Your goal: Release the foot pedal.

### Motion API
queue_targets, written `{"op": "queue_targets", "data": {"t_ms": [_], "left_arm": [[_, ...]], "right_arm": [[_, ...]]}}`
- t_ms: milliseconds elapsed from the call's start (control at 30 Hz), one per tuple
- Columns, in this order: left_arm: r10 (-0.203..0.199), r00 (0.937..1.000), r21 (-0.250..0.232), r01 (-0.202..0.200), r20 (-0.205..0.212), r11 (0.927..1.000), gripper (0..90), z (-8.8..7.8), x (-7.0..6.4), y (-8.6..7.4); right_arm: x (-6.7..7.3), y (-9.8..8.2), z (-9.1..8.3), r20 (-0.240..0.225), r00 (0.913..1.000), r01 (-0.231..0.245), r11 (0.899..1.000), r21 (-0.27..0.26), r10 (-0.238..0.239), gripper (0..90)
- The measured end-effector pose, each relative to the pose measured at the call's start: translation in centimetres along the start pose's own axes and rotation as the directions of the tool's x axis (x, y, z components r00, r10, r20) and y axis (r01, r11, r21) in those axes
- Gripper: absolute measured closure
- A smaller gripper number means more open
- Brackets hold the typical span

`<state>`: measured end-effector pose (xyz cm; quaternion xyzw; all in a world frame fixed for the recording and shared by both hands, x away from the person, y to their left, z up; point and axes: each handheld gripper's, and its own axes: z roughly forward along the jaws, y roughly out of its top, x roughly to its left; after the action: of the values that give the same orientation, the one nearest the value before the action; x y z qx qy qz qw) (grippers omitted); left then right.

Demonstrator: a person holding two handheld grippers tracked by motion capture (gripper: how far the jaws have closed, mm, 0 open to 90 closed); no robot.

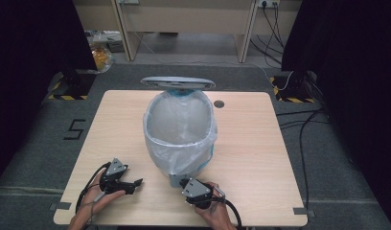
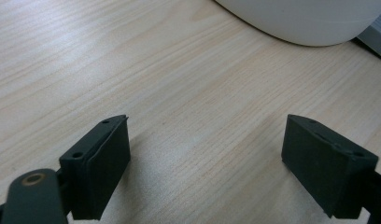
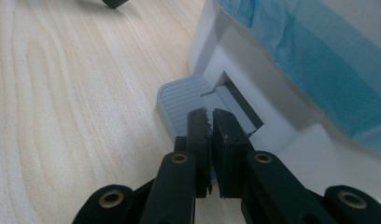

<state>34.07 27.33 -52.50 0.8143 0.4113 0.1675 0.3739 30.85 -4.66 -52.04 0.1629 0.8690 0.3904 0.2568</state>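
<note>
Right tool [image 3: 209,114], pressed together, rests on bin pedal [image 3: 179,100]; left tool [image 2: 205,154] spread, empty.

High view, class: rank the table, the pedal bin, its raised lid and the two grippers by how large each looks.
1. Table.
2. Pedal bin, lined with a bag.
3. Raised lid, seen nearly edge-on, so it may look smaller than it is.
4. Left gripper and right gripper: alike, no ranking.

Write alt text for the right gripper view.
The right gripper, its two black jaws shut together, presses down on the grey ribbed foot pedal at the base of a white pedal bin on a light wooden table. A blue-tinted bin liner drapes over the bin's side.
</note>
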Motion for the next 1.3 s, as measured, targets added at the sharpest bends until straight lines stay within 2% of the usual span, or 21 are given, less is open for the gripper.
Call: {"op": "queue_targets", "data": {"t_ms": [233, 367, 600, 700, 767, 833, 867, 933, 967, 1000, 1167, 1200, 1300], "left_arm": [[0.000, 1.0000, 0.001, 0.000, -0.004, 1.0000, 14.7, 0.0, 0.0, 0.0], [-0.002, 1.0000, 0.001, 0.002, -0.004, 1.0000, 14.7, 0.0, 0.0, 0.0], [-0.004, 1.0000, -0.001, 0.004, -0.007, 1.0000, 14.7, 0.0, 0.0, 0.0], [-0.003, 1.0000, 0.000, 0.003, -0.008, 1.0000, 14.7, 0.0, 0.0, 0.0], [-0.004, 1.0000, 0.001, 0.004, -0.009, 1.0000, 14.7, 0.0, 0.0, 0.0], [-0.004, 0.9999, 0.000, 0.004, -0.009, 1.0000, 14.6, 0.0, 0.0, 0.0], [-0.003, 0.9999, 0.001, 0.003, -0.011, 1.0000, 14.6, 0.0, 0.0, 0.0], [-0.004, 0.9999, 0.001, 0.005, -0.012, 1.0000, 14.7, 0.0, 0.0, 0.0], [-0.007, 0.9999, 0.000, 0.007, -0.012, 1.0000, 14.6, 0.0, 0.0, 0.0], [-0.006, 0.9999, 0.000, 0.006, -0.012, 1.0000, 14.6, 0.0, 0.0, 0.0], [-0.005, 0.9999, -0.001, 0.005, -0.013, 1.0000, 14.7, 0.0, 0.0, 0.0], [-0.005, 0.9999, 0.001, 0.005, -0.012, 1.0000, 14.6, 0.0, 0.0, 0.0], [-0.007, 0.9999, -0.001, 0.007, -0.012, 1.0000, 14.7, 0.0, 0.0, 0.0]], "right_arm": [[-0.2, 0.0, 0.0, 0.000, 1.0000, -0.001, 1.000, -0.005, 0.001, 82.7], [-0.3, 0.0, -0.1, 0.016, 0.9999, -0.004, 1.000, -0.006, 0.004, 75.4], [-0.6, 0.0, -0.4, 0.018, 0.9989, -0.043, 0.999, -0.033, 0.044, 67.6], [-0.7, 0.0, -0.7, 0.010, 0.9980, -0.062, 0.997, -0.043, 0.063, 67.3], [-0.8, 0.0, -1.1, -0.007, 0.9975, -0.071, 0.995, -0.070, 0.071, 64.8], [-0.7, 0.0, -1.3, -0.019, 0.9966, -0.081, 0.995, -0.066, 0.080, 64.1], [-0.7, -0.2, -1.3, -0.016, 0.9982, -0.058, 0.997, -0.060, 0.057, 63.3], [-0.7, -0.3, -1.5, -0.027, 0.9973, -0.070, 0.996, -0.062, 0.068, 62.6], [-0.8, -0.3, -1.6, -0.025, 0.9982, -0.056, 0.996, -0.070, 0.055, 62.0], [-0.7, -0.3, -1.8, -0.028, 0.9969, -0.075, 0.995, -0.068, 0.073, 61.6], [-1.0, -0.8, -2.9, -0.016, 0.9964, -0.085, 0.994, -0.065, 0.084, 59.9], [-1.4, -1.2, -3.5, -0.008, 0.9944, -0.106, 0.992, -0.064, 0.106, 58.9], [-2.0, -1.8, -4.5, 0.010, 0.9910, -0.132, 0.989, -0.062, 0.133, 57.0]]}}
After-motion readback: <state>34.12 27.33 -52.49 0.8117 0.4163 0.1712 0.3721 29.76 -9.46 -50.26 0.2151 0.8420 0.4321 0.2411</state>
